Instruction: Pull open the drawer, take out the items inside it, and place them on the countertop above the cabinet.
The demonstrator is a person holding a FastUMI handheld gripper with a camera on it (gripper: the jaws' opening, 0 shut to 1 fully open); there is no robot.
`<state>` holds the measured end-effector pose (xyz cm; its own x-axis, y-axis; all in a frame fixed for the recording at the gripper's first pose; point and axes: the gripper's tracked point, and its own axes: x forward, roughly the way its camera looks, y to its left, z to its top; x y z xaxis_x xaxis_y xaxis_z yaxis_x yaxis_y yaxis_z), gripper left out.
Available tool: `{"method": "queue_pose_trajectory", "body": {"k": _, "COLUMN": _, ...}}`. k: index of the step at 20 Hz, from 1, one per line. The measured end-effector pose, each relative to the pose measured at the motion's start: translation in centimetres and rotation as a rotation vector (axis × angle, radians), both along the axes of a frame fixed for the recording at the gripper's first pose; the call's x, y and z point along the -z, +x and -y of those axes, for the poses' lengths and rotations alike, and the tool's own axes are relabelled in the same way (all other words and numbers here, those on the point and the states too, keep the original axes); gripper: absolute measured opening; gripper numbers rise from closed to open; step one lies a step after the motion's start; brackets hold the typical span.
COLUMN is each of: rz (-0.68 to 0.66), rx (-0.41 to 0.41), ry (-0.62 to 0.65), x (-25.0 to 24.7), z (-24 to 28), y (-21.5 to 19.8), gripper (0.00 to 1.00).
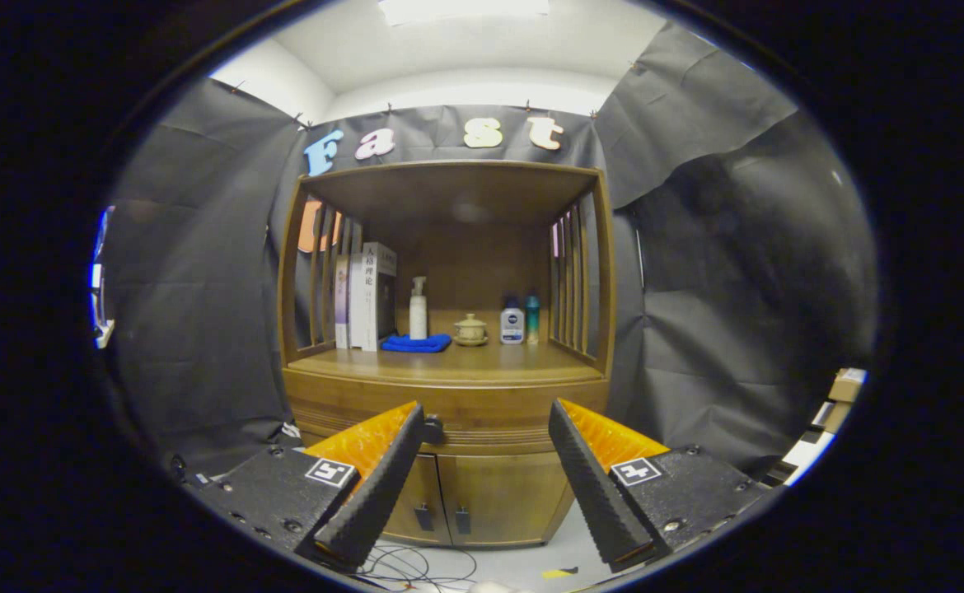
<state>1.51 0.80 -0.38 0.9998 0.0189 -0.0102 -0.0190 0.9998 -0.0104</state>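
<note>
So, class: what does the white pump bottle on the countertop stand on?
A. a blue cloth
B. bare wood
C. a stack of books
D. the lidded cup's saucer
A: the pump bottle stands on the folded blue cloth, right of the books; the open gripper is well short of the cabinet.

Gripper [486, 420] fingers spread wide apart.

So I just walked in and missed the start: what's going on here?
A person points a hand-held gripper at a wooden cabinet. Its fingers are open and hold nothing, well short of the closed drawer, whose dark knob sits beside one fingertip. On the countertop beyond stand books, a pump bottle on a blue cloth, a lidded cup and two small bottles.
</note>
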Motion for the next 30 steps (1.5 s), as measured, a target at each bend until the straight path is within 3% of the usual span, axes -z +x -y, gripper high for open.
{"method": "queue_pose_trajectory", "body": {"k": 11, "rz": -0.042, "rx": -0.061, "ry": -0.001, "x": 4.9, "z": -5.4, "y": 10.6, "gripper": 0.98}}
{"method": "queue_pose_trajectory", "body": {"k": 21, "rz": -0.172, "rx": -0.035, "ry": -0.012, "x": 12.6, "z": -7.6, "y": 19.5, "gripper": 0.97}}
{"method": "queue_pose_trajectory", "body": {"k": 24, "rz": -0.193, "rx": -0.035, "ry": -0.006, "x": 13.4, "z": -8.1, "y": 20.5, "gripper": 0.93}}
{"method": "queue_pose_trajectory", "body": {"k": 30, "rz": -0.175, "rx": 0.018, "ry": -0.002, "x": 13.0, "z": -7.0, "y": 22.0, "gripper": 0.64}}
